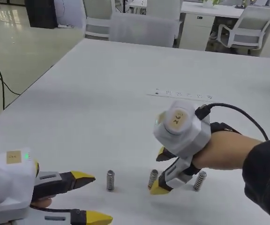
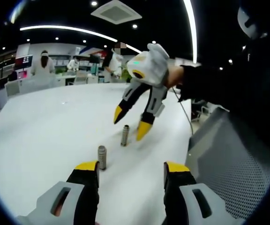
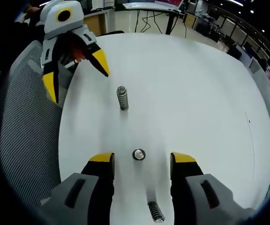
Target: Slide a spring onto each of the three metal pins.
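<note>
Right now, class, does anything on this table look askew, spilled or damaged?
Nothing is spilled or damaged. The left spring stands upright. The middle spring and right spring appear to lean slightly, though the camera angle may cause that.

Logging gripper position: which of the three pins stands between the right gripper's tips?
The middle pin of the row: the right gripper's open tips flank it.
</note>
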